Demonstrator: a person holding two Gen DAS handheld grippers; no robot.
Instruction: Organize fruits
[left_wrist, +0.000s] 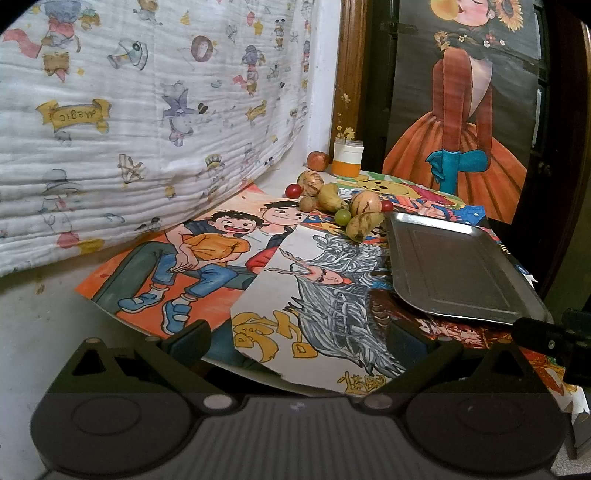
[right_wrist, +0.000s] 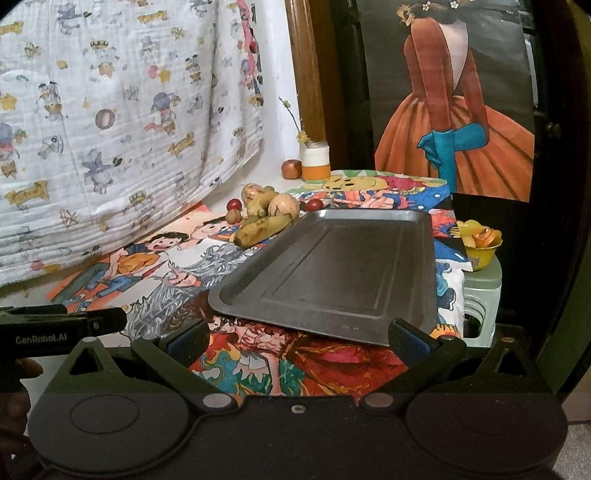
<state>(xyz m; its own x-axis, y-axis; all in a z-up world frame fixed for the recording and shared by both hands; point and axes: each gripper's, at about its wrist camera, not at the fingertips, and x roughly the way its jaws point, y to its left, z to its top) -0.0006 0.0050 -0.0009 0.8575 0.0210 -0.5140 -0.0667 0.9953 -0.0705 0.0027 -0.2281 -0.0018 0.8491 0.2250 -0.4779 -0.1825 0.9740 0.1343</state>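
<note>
— So where does the fruit sit right now?

— Bunched in a loose heap (left_wrist: 338, 201) at the far side of the table, just beside the back corner of the metal tray (right_wrist: 332, 266). I can pick out a spotted banana (left_wrist: 364, 226), a second banana (left_wrist: 330, 196) behind it, two pale round fruits, a green grape (left_wrist: 342, 216) and a couple of small red ones. One reddish fruit (right_wrist: 291, 169) stands apart, next to the orange-and-white jar (right_wrist: 315, 162) against the wall.

— And the tray?

— Bare. It lies flat on the drawings that cover the table, its long side running toward the pile, which I'd guess makes it the place the fruit is meant to go.

— What are the tools doing?

— Both are held low at the near edge, pointing toward the tray. The left gripper (left_wrist: 297, 341) has its fingers spread wide with nothing between them, only paper beneath. The right gripper (right_wrist: 299, 338) is spread equally wide and empty; whether it touches the tray's near rim, I cannot tell.

— So nothing has been sorted?

— By the look of it, not yet.
</note>
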